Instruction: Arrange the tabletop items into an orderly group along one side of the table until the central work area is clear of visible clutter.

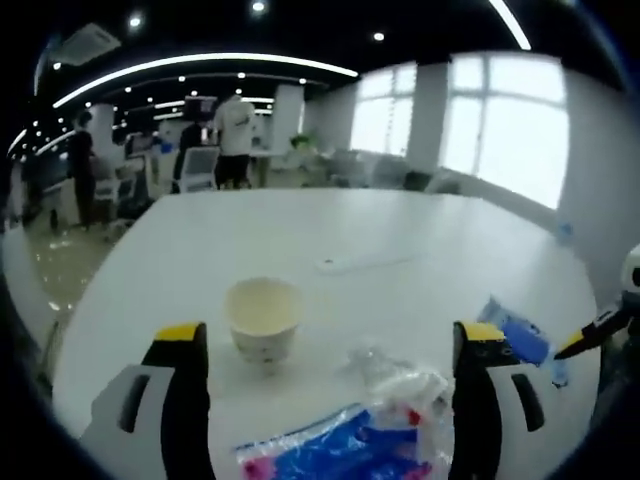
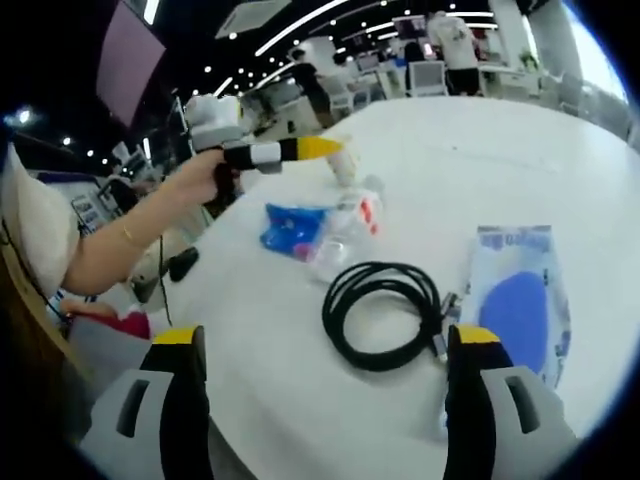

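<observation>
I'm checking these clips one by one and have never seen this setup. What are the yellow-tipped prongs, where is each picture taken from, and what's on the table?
A person holds a two-jaw gripper in each hand, each with its own camera. The left gripper is open over a paper cup and a crumpled plastic wrapper. The right gripper is open above a coiled black cable and a blue packet. Neither holds anything. All lies on a white table.

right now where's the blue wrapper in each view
Left gripper view: blue wrapper at the bottom centre, between the jaws.
Right gripper view: blue wrapper left of centre, above the cable.
Shared landmark: clear plastic crumpled against it.
</observation>
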The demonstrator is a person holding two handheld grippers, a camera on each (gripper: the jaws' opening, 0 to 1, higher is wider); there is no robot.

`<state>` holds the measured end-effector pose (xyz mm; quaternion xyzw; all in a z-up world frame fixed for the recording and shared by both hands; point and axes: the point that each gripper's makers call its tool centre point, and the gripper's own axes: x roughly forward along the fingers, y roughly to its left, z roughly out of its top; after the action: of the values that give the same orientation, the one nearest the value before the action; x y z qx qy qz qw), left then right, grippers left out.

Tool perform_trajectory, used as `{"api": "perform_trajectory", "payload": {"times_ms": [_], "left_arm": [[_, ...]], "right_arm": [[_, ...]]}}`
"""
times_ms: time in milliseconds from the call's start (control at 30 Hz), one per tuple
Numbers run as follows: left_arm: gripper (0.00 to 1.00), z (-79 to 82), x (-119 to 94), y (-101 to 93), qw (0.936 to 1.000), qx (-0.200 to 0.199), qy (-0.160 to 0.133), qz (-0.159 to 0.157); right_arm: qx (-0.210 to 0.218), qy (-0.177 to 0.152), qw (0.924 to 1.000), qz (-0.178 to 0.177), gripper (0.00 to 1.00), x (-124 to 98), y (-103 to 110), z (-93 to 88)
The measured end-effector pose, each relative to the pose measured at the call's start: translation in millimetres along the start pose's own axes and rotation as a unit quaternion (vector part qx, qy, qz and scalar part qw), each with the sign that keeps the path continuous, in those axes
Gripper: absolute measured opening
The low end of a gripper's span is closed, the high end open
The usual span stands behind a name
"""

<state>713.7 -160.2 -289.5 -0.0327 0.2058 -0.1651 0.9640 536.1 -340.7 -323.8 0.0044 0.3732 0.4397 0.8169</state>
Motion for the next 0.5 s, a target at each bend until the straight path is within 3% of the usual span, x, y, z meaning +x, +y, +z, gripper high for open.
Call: {"api": "perform_trajectory", "payload": {"times_ms": [100, 200, 500], "left_arm": [[0.98, 2.9, -6, -11.0, 0.9999, -0.007, -0.002, -0.015], [0.98, 0.4, -10, -17.5, 0.9996, 0.017, 0.011, -0.019], [0.89, -19.9, -18, -37.8, 0.9975, 0.011, 0.061, -0.033]], "right_arm": [[-0.002, -0.003, 1.0, 0.001, 0.99, -1, 0, 1.3], [-0.001, -0.004, 1.0, 0.001, 0.99, -1, 0, 1.9], [0.003, -0.012, 0.9999, 0.005, 0.99, -2, 1, 4.8]]}}
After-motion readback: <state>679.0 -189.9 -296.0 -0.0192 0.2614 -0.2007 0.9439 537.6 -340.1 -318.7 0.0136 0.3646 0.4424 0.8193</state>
